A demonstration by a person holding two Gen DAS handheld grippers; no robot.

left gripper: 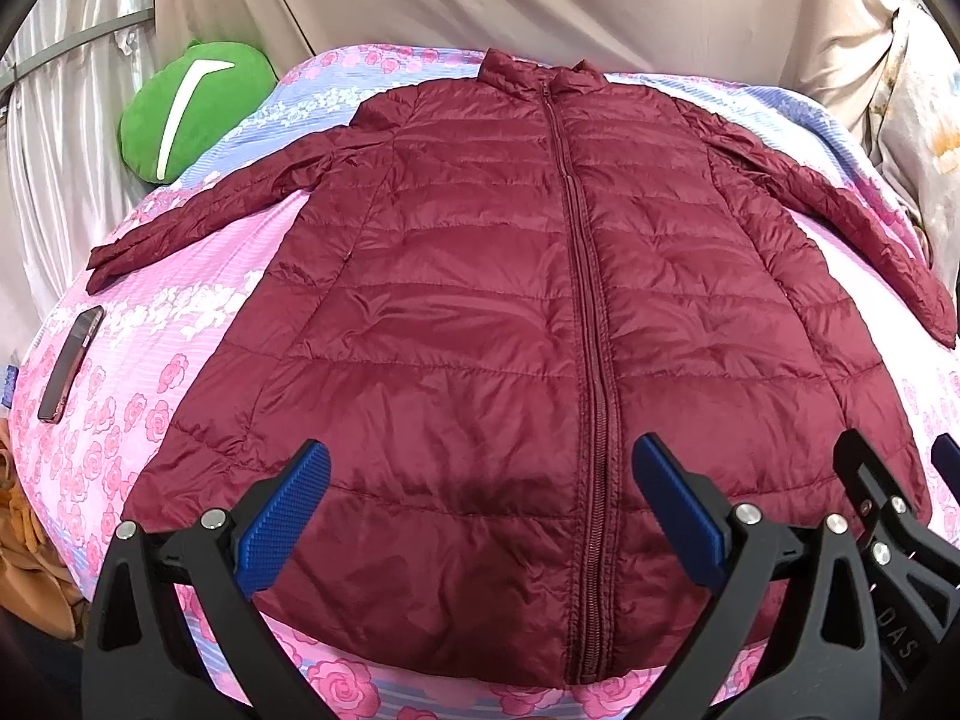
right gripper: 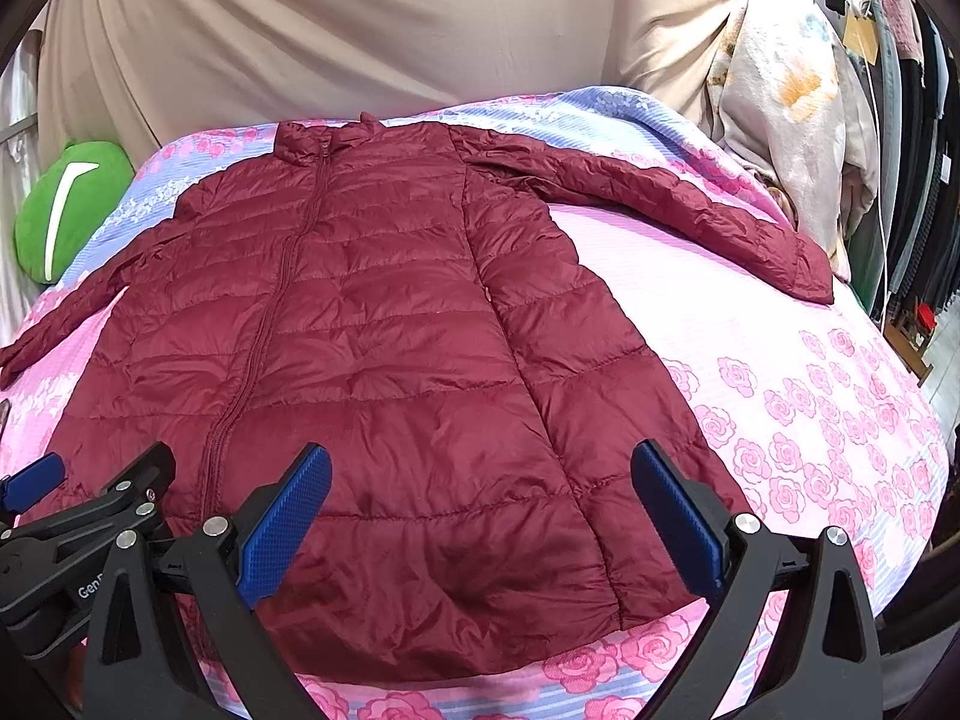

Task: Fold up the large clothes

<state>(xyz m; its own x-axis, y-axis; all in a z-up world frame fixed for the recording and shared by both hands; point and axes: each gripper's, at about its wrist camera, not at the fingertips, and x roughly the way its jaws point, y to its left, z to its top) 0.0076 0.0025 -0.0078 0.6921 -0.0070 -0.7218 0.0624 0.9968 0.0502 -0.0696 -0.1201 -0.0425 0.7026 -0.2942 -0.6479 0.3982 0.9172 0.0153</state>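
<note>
A dark red quilted puffer jacket (left gripper: 480, 324) lies flat and zipped up on a pink floral bed, collar at the far end, both sleeves spread out to the sides. It also shows in the right wrist view (right gripper: 372, 330). My left gripper (left gripper: 480, 498) is open and empty, held above the jacket's hem near the zipper. My right gripper (right gripper: 480, 504) is open and empty, above the hem's right half. The right gripper shows at the left wrist view's right edge (left gripper: 900, 468), and the left gripper at the right wrist view's left edge (right gripper: 90, 480).
A phone (left gripper: 71, 365) lies on the bedspread (right gripper: 810, 420) left of the jacket. A green plush cushion (left gripper: 192, 108) sits at the far left corner. Beige cloth hangs behind the bed. A floral blanket (right gripper: 780, 90) and hanging clothes stand at the right.
</note>
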